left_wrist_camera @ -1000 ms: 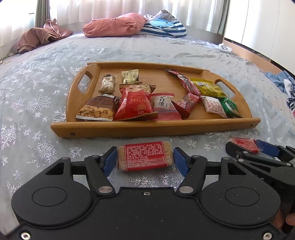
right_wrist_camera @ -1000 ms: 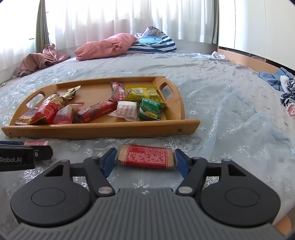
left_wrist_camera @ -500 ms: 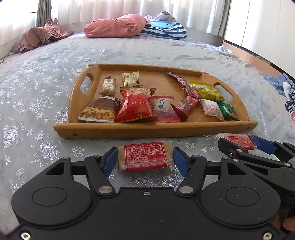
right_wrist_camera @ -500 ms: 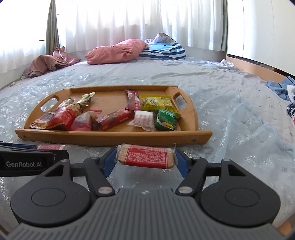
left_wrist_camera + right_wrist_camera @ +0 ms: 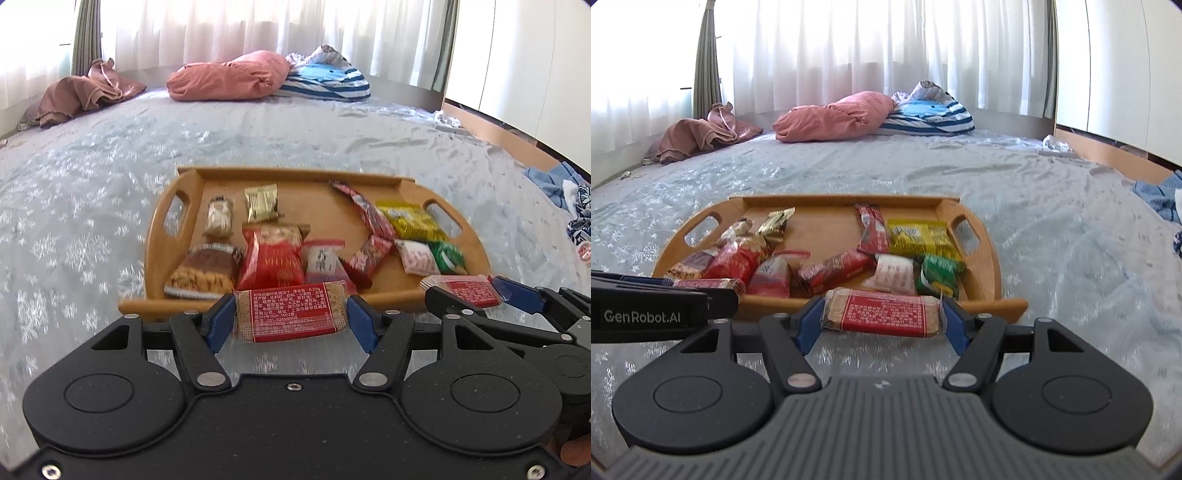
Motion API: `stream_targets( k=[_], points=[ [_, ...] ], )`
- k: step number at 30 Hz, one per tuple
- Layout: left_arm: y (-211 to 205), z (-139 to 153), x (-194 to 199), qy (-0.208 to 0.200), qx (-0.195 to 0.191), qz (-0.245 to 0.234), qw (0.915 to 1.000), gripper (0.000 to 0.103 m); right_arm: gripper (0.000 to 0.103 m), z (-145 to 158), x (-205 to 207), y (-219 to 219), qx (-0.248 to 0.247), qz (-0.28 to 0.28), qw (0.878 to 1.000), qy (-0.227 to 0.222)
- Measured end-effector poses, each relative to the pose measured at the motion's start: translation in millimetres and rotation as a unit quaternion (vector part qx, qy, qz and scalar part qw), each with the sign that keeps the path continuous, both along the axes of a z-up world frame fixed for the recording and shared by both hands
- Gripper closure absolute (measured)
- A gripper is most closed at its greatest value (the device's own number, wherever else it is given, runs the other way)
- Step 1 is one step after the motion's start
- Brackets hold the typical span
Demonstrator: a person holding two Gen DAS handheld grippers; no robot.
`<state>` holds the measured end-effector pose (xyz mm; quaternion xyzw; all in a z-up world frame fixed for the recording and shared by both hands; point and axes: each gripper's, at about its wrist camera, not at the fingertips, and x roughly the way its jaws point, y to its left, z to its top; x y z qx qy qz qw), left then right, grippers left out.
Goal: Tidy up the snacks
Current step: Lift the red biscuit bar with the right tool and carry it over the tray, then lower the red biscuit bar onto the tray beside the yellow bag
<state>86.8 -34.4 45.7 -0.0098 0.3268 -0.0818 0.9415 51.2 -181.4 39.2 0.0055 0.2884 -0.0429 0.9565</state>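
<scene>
A wooden tray [image 5: 325,184] with two handles sits on the bed and holds several snack packets; it also shows in the right wrist view [image 5: 991,266]. My left gripper [image 5: 291,317] is shut on a red-labelled cracker bar [image 5: 291,314], held above the tray's near edge. My right gripper [image 5: 881,314] is shut on a second red cracker bar [image 5: 882,313], also at the near edge. The right gripper and its bar [image 5: 465,291] show at the right of the left wrist view. The left gripper's bar [image 5: 709,285] shows at the left of the right wrist view.
The bed has a pale blue snowflake cover [image 5: 92,177]. A pink pillow [image 5: 229,75], a striped bundle [image 5: 325,79] and a brown cloth [image 5: 85,92] lie at the far side by the curtains. Blue clothes [image 5: 554,181] lie at the right edge.
Both grippers have risen and moved forward with their bars, from over the bedcover to the tray's near edge. The grips have not changed.
</scene>
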Motion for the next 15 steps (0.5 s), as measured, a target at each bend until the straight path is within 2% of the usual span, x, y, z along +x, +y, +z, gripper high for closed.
stream_targets(
  k=[8, 15],
  points=[
    [1, 15, 21, -0.021, 0.007, 0.000, 0.9998, 0.040, 0.033, 15, 21, -4, 0.007, 0.004, 1.000, -0.005],
    [4, 21, 44, -0.017, 0.001, 0.003, 0.9999, 0.040, 0.033, 18, 42, -8, 0.010, 0.009, 1.000, 0.000]
  ],
)
